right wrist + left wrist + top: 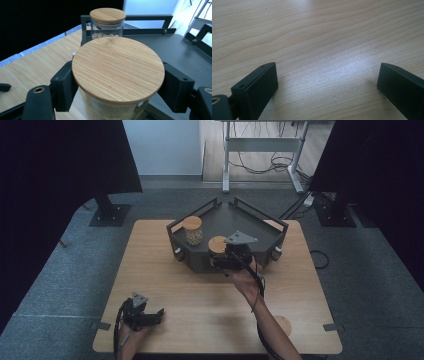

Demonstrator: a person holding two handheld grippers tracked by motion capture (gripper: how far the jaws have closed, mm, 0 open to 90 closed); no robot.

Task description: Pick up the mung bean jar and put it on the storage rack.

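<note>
The right gripper (226,256) has its jaws pinched on a glass jar (110,110) with a round bamboo lid (118,68), holding it just under the lid's rim at the front edge of the dark tray (260,227) that sits at the far middle of the tabletop (200,290). Whether the jar's base rests on the tray floor or hangs just above it cannot be told. A second lidded jar (193,230) stands upright in the tray's far left corner, well apart from the held one. The left gripper (145,316) rests near the tabletop's near left corner, its jaws spread wide over bare wood with nothing between them. The held jar will likely handle as stiff and fairly heavy for its size (pale contents show through the glass), with smooth, slippery walls that could crack if knocked against the tray's rail. The lid appears only to sit on top, so a hold on the glass below the lid, as now, seems sounder than one on the lid itself, and the jar is best kept upright.
</note>
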